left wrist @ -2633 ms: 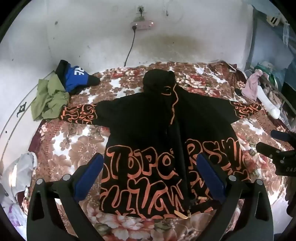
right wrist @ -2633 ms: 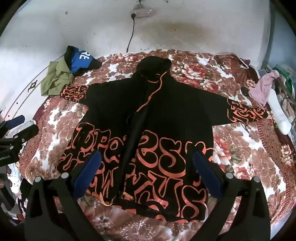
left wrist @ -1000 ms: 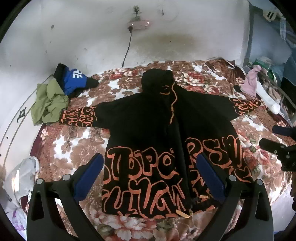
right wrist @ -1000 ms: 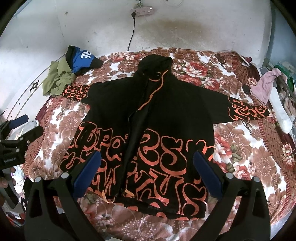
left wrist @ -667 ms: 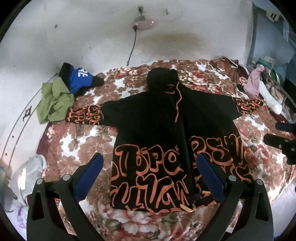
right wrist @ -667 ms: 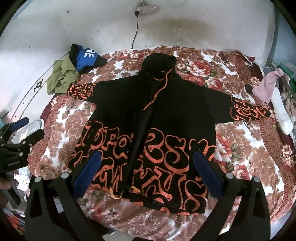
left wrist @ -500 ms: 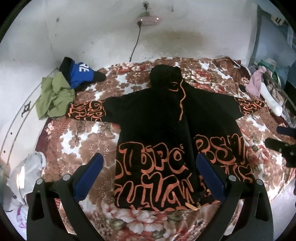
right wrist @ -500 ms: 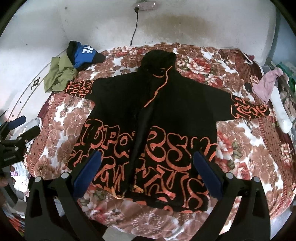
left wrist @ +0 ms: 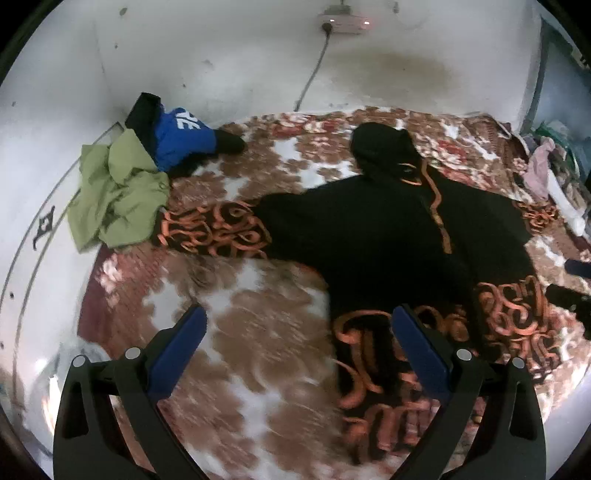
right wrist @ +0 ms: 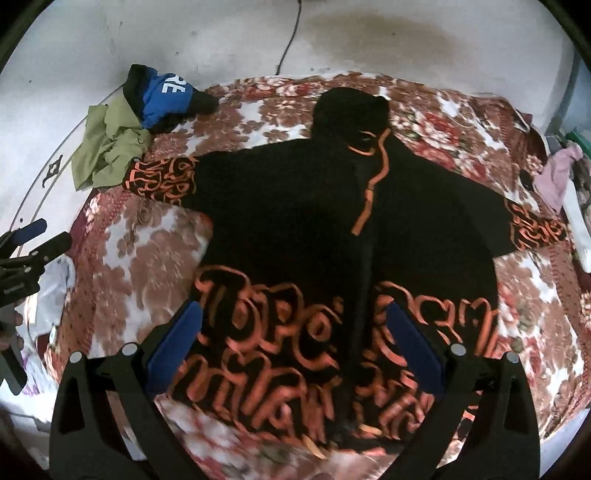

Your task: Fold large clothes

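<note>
Left claw (left wrist: pixel 297 334), black frame with blue pads (left wrist: pixel 179 349), spread wide and gripping nothing, held above the bed and angled down over the floral bedspread (left wrist: pixel 258 332), off to the left of the garment's lower body; right-hand pad over the orange lettering near the hem, left-hand pad over bare bedspread. Right claw (right wrist: pixel 291 332), same black frame and blue pads (right wrist: pixel 173 341), likewise spread wide and empty, hovering over the lower front of the garment and pointing up along its centre line. Seen from the right wrist, left claw at the far left edge, beside the bed's left side, with fingers of the holding hand (right wrist: pixel 11 328) just visible beneath it; seen from the left wrist, tips of the right claw at the far right edge, over the garment's right side. Beneath both, large black hooded jacket with orange graffiti lettering (right wrist: pixel 332 221) lying flat and face up on the bed, hood toward the wall, both sleeves stretched straight out sideways, orange-trimmed front opening running down the middle, hem nearest the claws. Beyond the left sleeve cuff, crumpled olive-green garment (right wrist: pixel 107 144) touching or just beside it, with blue and black garment bearing white letters (right wrist: pixel 164 98) at the bed's far left corner. Past the right cuff, pink cloth (right wrist: pixel 557 173) among a blurred pile. On the white wall (left wrist: pixel 221 55) behind, power strip (left wrist: pixel 341 22) with dark cable (left wrist: pixel 310 79) hanging toward the bed.
</note>
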`<state>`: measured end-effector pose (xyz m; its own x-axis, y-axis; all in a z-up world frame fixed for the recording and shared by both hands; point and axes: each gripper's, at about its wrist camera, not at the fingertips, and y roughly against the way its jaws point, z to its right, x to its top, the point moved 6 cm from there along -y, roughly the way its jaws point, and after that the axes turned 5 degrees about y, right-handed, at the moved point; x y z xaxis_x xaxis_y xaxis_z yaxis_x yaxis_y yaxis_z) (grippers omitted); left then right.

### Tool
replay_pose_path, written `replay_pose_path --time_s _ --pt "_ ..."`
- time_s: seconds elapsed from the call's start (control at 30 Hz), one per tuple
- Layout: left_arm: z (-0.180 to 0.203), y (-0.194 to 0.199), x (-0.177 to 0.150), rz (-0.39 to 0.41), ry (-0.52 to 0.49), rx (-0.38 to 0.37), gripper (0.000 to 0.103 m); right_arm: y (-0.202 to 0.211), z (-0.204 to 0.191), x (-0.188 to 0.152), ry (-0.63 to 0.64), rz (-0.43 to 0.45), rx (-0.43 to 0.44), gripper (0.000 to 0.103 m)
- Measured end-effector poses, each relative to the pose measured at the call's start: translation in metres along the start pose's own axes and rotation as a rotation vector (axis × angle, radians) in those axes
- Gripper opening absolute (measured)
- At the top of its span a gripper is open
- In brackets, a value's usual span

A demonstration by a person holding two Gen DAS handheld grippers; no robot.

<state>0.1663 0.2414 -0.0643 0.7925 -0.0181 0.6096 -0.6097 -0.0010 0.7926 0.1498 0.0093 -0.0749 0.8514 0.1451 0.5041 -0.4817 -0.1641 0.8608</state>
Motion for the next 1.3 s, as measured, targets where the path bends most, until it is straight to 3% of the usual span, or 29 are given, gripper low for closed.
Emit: replay_pose_path --time_s 0.17,0.33,0.47,0.57,0.73,1.1,1.23,1.3 --pt "-0.056 -0.039 0.024 -0.006 0.013 0.018 0.098 -0.035 -0.04 0.039 0.0 -0.019 -0.013 0.099" --pt "-0.114 -0.091 0.043 -0.03 0.112 0.005 0.098 -0.075 -0.066 0.067 0.03 -0.06 -0.028 0.099" --pt "-0.164 -0.137 0.048 -0.045 0.247 0.014 0.098 -0.121 -0.08 0.079 0.04 -0.096 0.054 0.099" --pt "-0.192 -0.174 0.052 -0.054 0.269 0.051 0.098 -0.157 -0.091 0.09 0.093 -0.107 0.006 0.099" --pt "-0.237 -0.235 0.049 -0.053 0.324 0.087 0.098 -0.227 -0.104 0.105 0.115 -0.11 0.011 0.098" --pt "-0.295 -0.316 0.056 -0.014 0.425 0.085 0.098 -0.335 -0.117 0.131 0.139 -0.094 -0.009 0.098" --pt "-0.32 -0.346 0.059 -0.033 0.506 0.084 0.097 -0.361 -0.13 0.126 0.206 -0.092 -0.016 0.098" --pt "-0.332 -0.358 0.059 -0.032 0.563 0.075 0.092 -0.374 -0.135 0.119 0.223 -0.104 -0.003 0.098"
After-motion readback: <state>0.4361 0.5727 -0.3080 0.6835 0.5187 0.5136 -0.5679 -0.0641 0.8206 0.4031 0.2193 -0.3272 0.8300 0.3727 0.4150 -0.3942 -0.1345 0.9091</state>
